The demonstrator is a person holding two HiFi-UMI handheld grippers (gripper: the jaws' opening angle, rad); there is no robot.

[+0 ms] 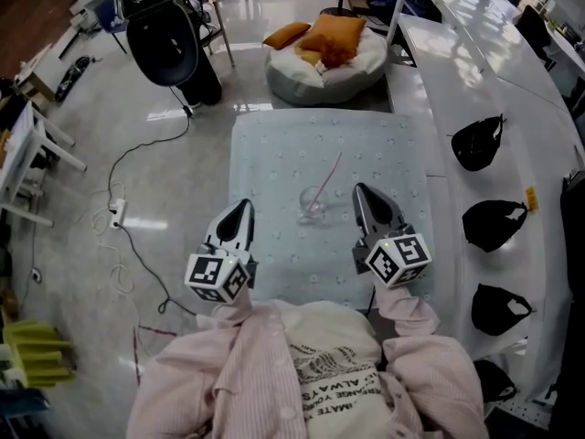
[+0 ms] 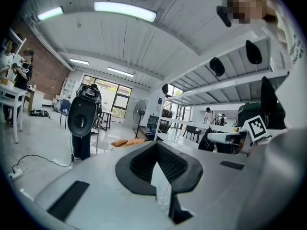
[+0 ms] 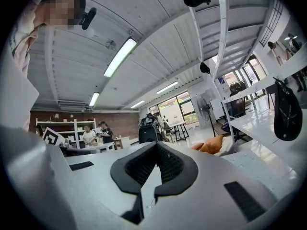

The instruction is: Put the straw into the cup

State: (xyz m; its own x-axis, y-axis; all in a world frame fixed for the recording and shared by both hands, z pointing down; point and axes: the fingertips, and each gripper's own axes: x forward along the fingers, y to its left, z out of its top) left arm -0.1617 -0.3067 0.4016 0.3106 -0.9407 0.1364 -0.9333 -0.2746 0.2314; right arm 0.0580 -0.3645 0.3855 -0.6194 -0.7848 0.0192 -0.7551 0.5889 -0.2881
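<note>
Two grippers hang over the near part of the pale blue worktop (image 1: 274,154) in the lower middle of the head view. The left gripper (image 1: 243,210), lower left of centre, has its fingers closed together with nothing between them. Just right of it, at the frame's centre, the clear cup (image 1: 313,201) stands with the pink straw (image 1: 329,172) in it, leaning up and right, seemingly against the rim, while further right the right gripper (image 1: 362,195) is likewise pinched closed and empty, near the cup but apart from it.
</note>
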